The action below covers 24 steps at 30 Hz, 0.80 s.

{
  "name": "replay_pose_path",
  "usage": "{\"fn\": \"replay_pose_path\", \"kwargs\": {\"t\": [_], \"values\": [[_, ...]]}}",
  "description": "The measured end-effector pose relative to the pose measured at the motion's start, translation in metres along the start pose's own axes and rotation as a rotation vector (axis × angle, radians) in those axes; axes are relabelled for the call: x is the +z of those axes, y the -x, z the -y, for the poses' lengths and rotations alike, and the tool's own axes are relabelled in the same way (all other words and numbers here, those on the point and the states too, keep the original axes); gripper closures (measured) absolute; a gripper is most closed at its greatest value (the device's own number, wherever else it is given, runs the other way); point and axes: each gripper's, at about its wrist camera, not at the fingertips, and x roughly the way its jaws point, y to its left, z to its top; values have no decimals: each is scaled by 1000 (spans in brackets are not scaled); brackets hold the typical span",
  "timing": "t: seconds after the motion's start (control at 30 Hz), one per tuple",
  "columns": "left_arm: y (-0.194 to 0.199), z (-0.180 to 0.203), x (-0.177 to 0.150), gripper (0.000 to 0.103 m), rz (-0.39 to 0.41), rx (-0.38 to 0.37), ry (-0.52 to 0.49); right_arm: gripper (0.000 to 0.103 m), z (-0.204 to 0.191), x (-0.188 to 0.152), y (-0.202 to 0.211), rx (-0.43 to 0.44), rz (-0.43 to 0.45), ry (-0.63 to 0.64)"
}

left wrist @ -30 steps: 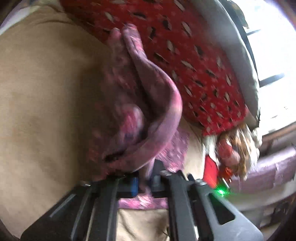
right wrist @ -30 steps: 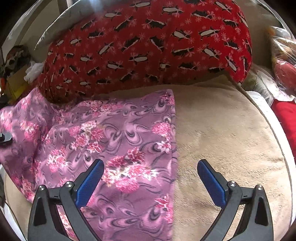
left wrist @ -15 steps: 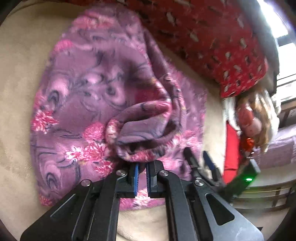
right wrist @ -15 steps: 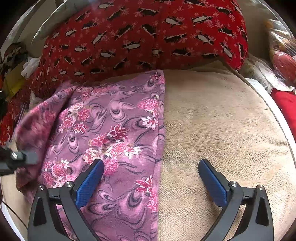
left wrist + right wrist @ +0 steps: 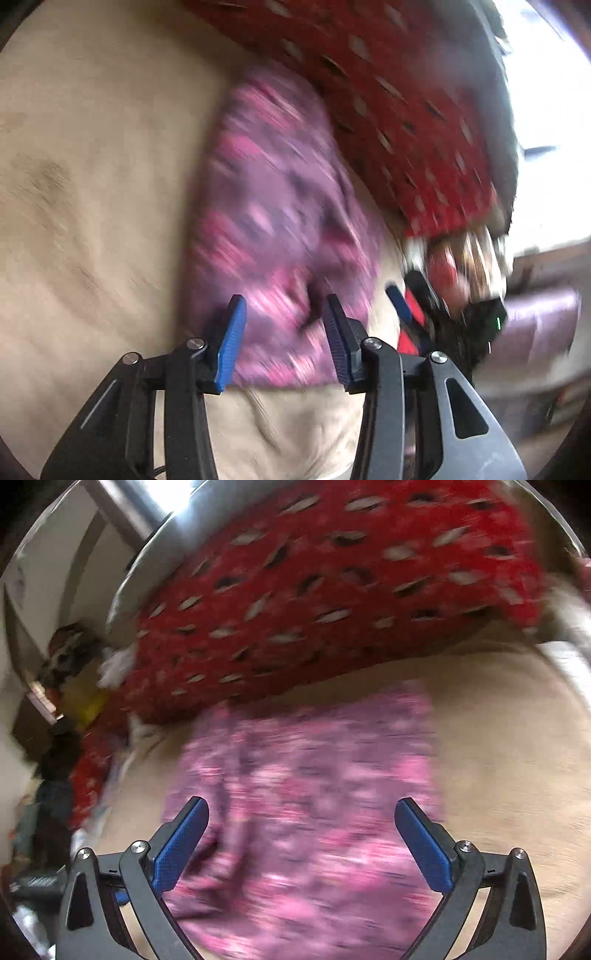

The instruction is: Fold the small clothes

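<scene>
Left gripper and right gripper, both spread and empty, hover over the floral cloth lying flat on the beige blanket; seemingly folded once, though blurred. Further folds probably remain. Red pillow beyond.

Left tool and right tool both gape, pads apart, gripping nothing.

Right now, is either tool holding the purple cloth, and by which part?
Nothing is held. The left tool and the right tool are both open above the purple floral cloth, which lies on the beige blanket.
</scene>
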Motion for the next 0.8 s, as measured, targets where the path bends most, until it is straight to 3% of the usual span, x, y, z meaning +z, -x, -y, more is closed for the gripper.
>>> {"fn": "replay_pose_path", "kwargs": {"t": [0.13, 0.27, 0.3, 0.37, 0.4, 0.43, 0.63, 0.8], "values": [[-11, -24, 34, 62, -10, 24, 78, 1, -32, 7, -36, 34, -83, 64], [-34, -41, 42, 62, -63, 6, 128, 2, -52, 7, -70, 23, -164, 130], [-37, -44, 41, 60, -66, -4, 136, 6, -58, 4, -80, 13, -191, 157], [-37, -46, 40, 58, -64, -22, 144, 44, -68, -2, -90, -24, -213, 230], [-33, -48, 40, 58, -65, -21, 141, 76, -73, -6, -93, -20, -228, 273], [-32, -47, 39, 58, -65, -17, 137, 85, -75, -11, -94, 19, -241, 294], [-20, -19, 25, 54, -41, 22, 60, 92, -69, -15, -41, 74, -73, 276], [-32, 21, 5, 53, -61, 81, -47, 92, -31, -23, 13, 41, 27, 206]]}}
